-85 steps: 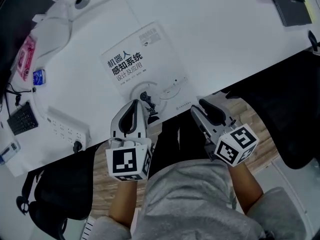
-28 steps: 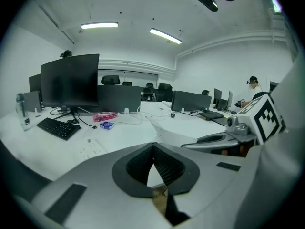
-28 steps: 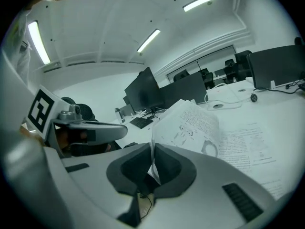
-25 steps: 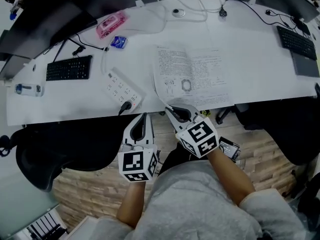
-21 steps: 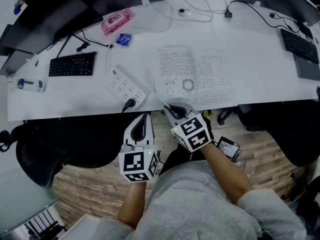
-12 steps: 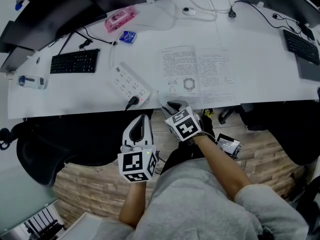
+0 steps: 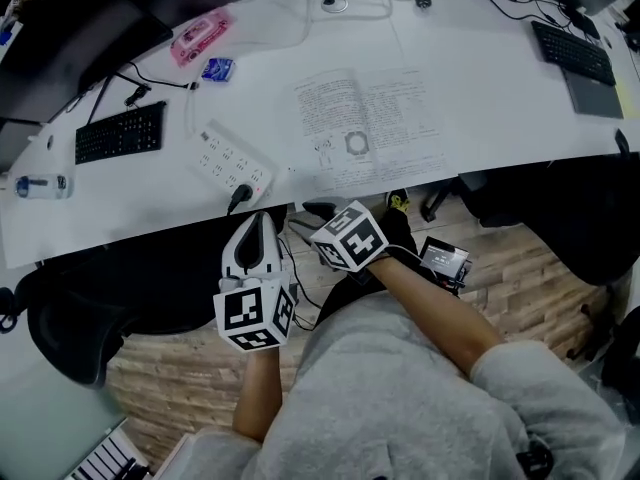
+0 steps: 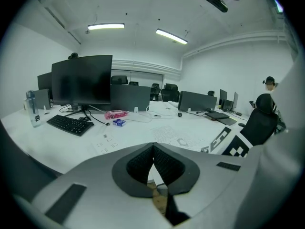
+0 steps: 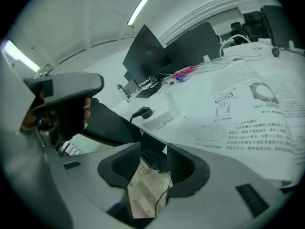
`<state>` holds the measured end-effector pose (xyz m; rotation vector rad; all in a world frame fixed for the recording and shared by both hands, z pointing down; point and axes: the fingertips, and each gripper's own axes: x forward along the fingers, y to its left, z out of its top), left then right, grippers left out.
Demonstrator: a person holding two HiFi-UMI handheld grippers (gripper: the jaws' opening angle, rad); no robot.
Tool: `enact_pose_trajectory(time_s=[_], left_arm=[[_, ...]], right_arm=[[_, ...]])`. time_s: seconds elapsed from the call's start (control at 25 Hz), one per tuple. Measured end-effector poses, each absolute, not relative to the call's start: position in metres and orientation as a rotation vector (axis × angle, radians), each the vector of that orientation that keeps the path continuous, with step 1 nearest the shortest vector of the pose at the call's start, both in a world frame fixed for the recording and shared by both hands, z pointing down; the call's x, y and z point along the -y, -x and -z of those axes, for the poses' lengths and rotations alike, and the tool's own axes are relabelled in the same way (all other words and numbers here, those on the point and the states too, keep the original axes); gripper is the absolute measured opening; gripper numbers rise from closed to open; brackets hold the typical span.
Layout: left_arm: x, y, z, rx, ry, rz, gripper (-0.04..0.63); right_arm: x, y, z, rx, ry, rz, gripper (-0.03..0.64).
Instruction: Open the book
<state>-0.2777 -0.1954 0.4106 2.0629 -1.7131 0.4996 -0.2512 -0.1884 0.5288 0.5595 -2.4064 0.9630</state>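
Head view: the book (image 7: pixel 365 128) lies open and flat on the white desk (image 7: pixel 480 88), printed pages up. It is ahead and to the right of the right gripper (image 7: pixel 318 210) and the left gripper (image 7: pixel 257 223), both off the desk's near edge.

Left gripper view: the jaws are pressed together on nothing, and the book (image 8: pixel 174 136) lies ahead, slightly right.

Right gripper view: the jaws have just been opening and stand apart with nothing between them. The book (image 9: pixel 252 113) lies just ahead, to the right.

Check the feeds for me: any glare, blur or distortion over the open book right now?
Head view: dim and greyish but sharp; no glare on the open white-paged book, its print too small to read. Right gripper view: strong fisheye bends the white desk edge, yet the page print is crisp. Left gripper view: black corners, bright ceiling strip lights, book far and small.
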Motion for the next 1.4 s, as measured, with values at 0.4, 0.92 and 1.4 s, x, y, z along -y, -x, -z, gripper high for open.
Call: enact_pose_trajectory(time_s=[0.4, 0.92, 1.4], left_arm=[[0.205, 0.271, -0.4, 1.679, -2.128, -0.46, 0.01], [0.213, 0.242, -0.363, 1.627, -2.272, -0.372, 0.011], [0.212, 0.217, -0.337, 1.595, -2.352, -0.317, 0.009]], right_arm=[[0.156, 0.23, -0.477, 2.507, -0.393, -0.69, 0.046], [0.202, 0.097, -0.299, 2.785, -0.748, -0.524, 0.038], [0.198, -0.055, -0.238, 2.626, -1.376, -0.309, 0.038]])
